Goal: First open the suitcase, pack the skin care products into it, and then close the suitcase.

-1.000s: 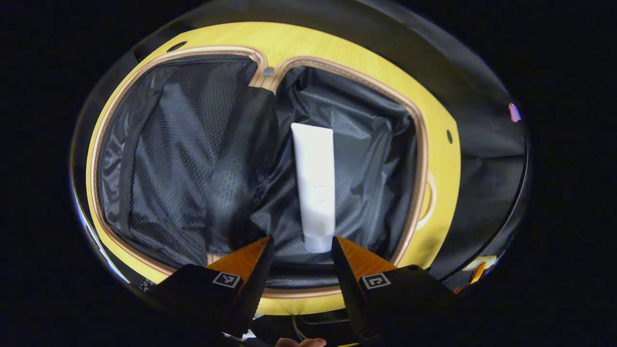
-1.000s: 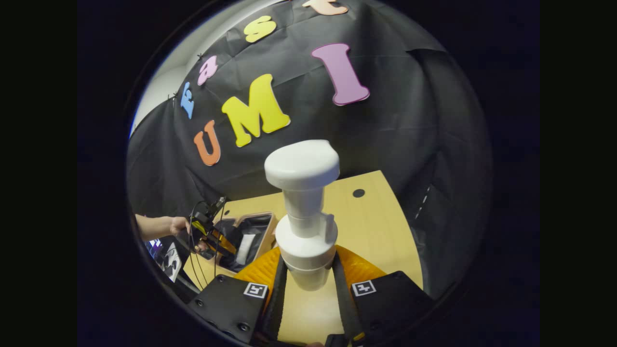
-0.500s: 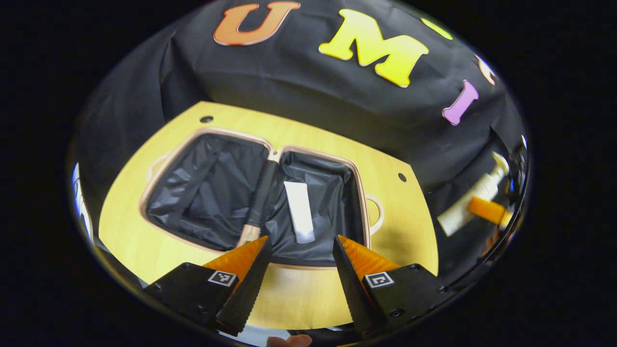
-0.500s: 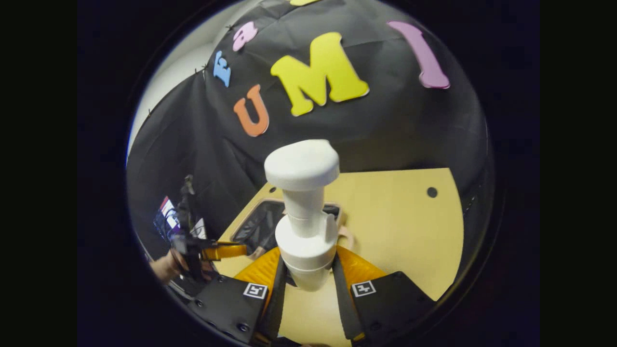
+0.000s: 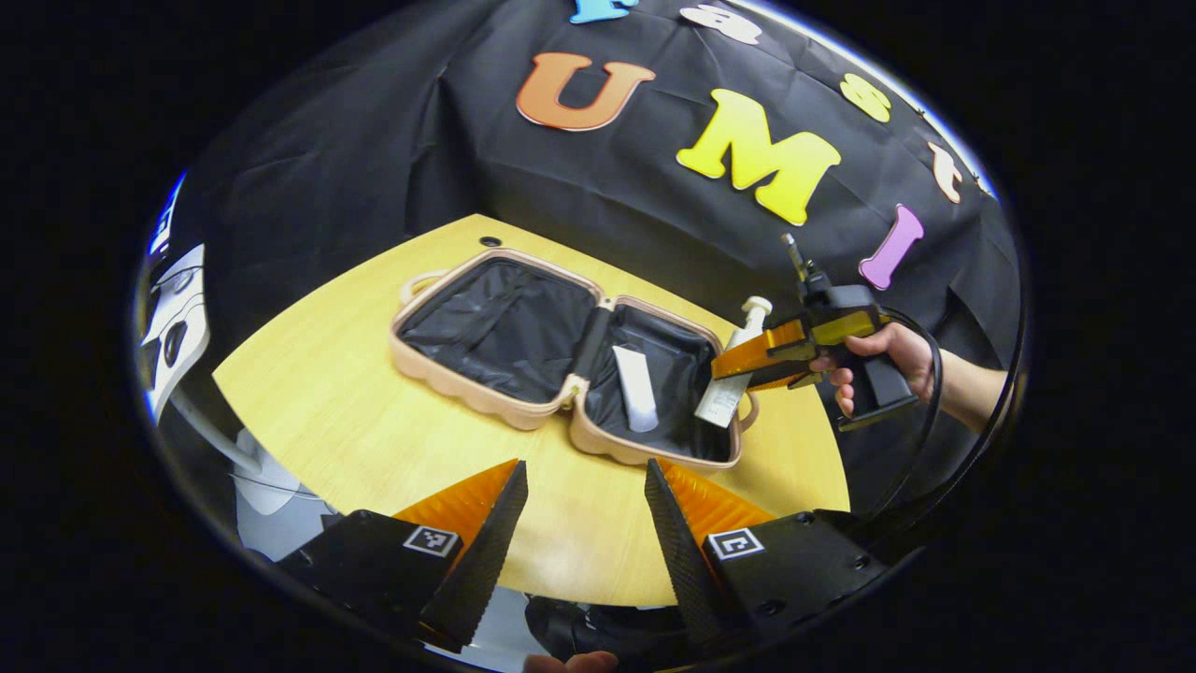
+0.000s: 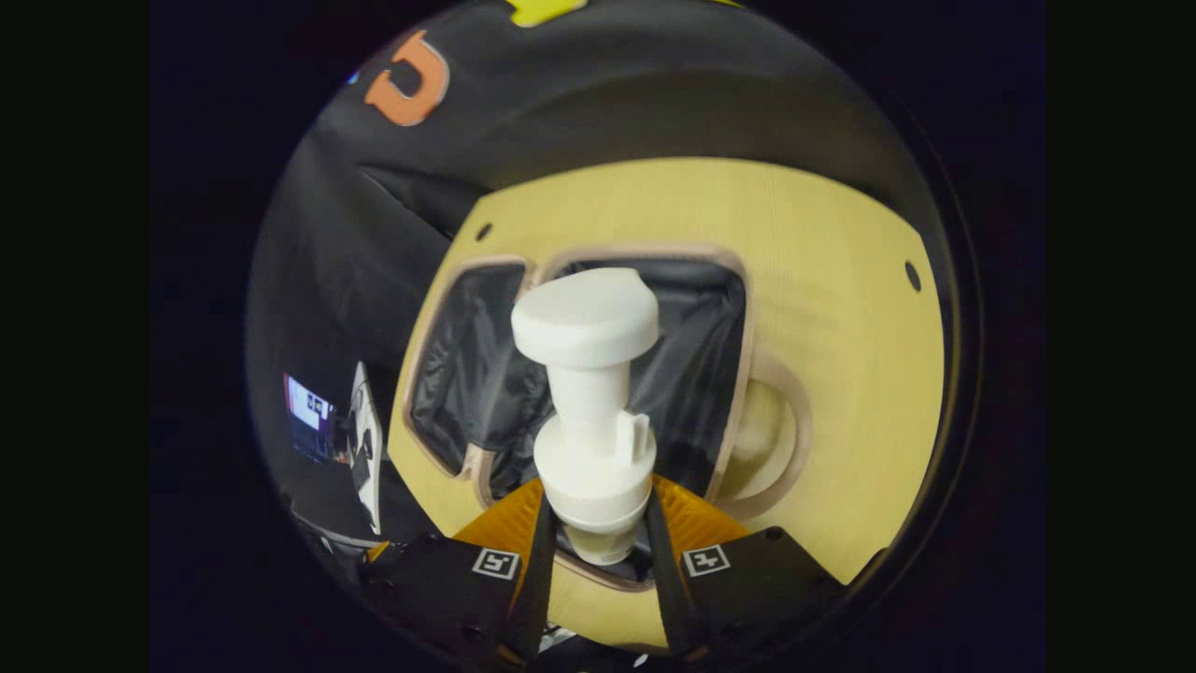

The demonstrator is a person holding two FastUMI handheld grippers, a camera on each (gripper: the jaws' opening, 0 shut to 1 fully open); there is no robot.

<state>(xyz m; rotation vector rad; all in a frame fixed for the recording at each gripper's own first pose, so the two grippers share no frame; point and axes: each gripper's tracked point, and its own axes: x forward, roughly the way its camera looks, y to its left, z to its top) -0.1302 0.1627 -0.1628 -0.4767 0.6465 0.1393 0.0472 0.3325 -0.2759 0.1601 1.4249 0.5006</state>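
Observation:
A beige suitcase (image 5: 486, 399) lies open on the round yellow table, both halves lined in black. In its right half rests a white tube (image 5: 635, 400). My left gripper (image 5: 584, 523) is open with nothing between its fingers, back near the table's front edge. A hand at the right holds my right gripper (image 5: 738, 366), which is shut on a white pump bottle (image 5: 721, 404) tilted over the suitcase's right half. In the right gripper view the pump bottle (image 6: 589, 439) stands between the fingers of my right gripper (image 6: 598, 537), with the open suitcase (image 6: 740, 374) beneath it.
The yellow table (image 5: 355, 421) has bare wood in front and to the left of the suitcase. The suitcase handle (image 6: 790, 439) sticks out on its right side. Beyond the table's left edge are white equipment (image 5: 173, 318) and a lit screen (image 6: 308, 411).
My left gripper has drawn back and up from the suitcase, leaving the tube inside. My right gripper has carried the pump bottle from beside the table to above the suitcase's right half.

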